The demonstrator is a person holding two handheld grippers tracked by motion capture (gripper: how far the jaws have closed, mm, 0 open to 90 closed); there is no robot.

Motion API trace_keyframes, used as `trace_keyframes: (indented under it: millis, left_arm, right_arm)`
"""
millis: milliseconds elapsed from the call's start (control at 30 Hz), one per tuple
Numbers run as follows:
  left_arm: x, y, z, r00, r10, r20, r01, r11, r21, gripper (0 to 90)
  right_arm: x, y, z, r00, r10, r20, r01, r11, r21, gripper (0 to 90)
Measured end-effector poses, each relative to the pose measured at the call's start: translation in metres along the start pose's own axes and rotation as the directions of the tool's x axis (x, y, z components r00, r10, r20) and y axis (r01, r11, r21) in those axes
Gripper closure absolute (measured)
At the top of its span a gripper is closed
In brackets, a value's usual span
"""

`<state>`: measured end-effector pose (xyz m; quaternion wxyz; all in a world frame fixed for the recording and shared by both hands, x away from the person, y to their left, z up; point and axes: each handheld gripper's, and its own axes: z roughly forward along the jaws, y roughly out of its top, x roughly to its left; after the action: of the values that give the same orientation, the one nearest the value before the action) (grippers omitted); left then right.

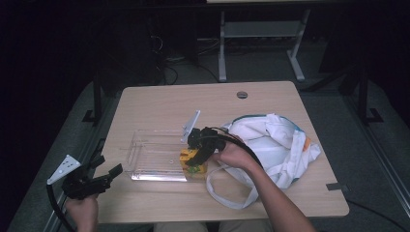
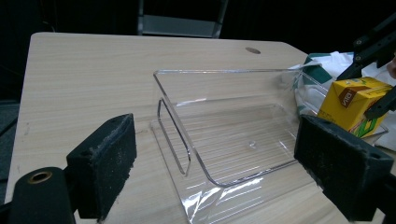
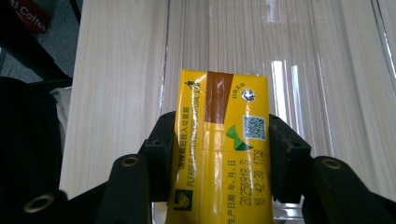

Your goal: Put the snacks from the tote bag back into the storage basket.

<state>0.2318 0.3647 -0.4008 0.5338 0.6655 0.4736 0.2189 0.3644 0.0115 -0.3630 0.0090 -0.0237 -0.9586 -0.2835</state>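
Carton point(image 3: 219, 149) clamped in right gripper point(image 3: 219, 154), over clear bin point(image 1: 150, 154)

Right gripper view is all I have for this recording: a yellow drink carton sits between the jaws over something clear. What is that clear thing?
Observer: A clear plastic bin lying on the light wooden table; the yellow drink carton is at its right end.
Operator: Where is the other gripper?
Observer: The left gripper is at the table's near left corner, off the bin, its jaws apart with nothing between them.
Operator: Anything beside the bin?
Observer: A white cloth tote bag with teal trim lies to its right, one strap looping toward the table's near edge.
Operator: Is the right gripper shut on the carton?
Observer: Yes, both pads press its sides.
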Motion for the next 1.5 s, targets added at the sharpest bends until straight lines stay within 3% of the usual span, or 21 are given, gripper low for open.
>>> trace_keyframes:
  millis: [1033, 1500]
  left_arm:
    - [-0.001, 0.0, 0.001, 1.0, -0.001, 0.001, 0.001, 1.0, 0.002, 12.6]
    - [-0.001, 0.0, 0.001, 1.0, -0.001, 0.002, 0.001, 1.0, 0.004, 12.6]
  right_arm:
    - [0.0, -0.009, 0.001, 0.9997, 0.025, 0.0, -0.025, 0.999, 0.026, 50.7]
    - [0.001, -0.01, 0.001, 0.9992, 0.035, -0.019, -0.035, 0.999, 0.008, 49.9]
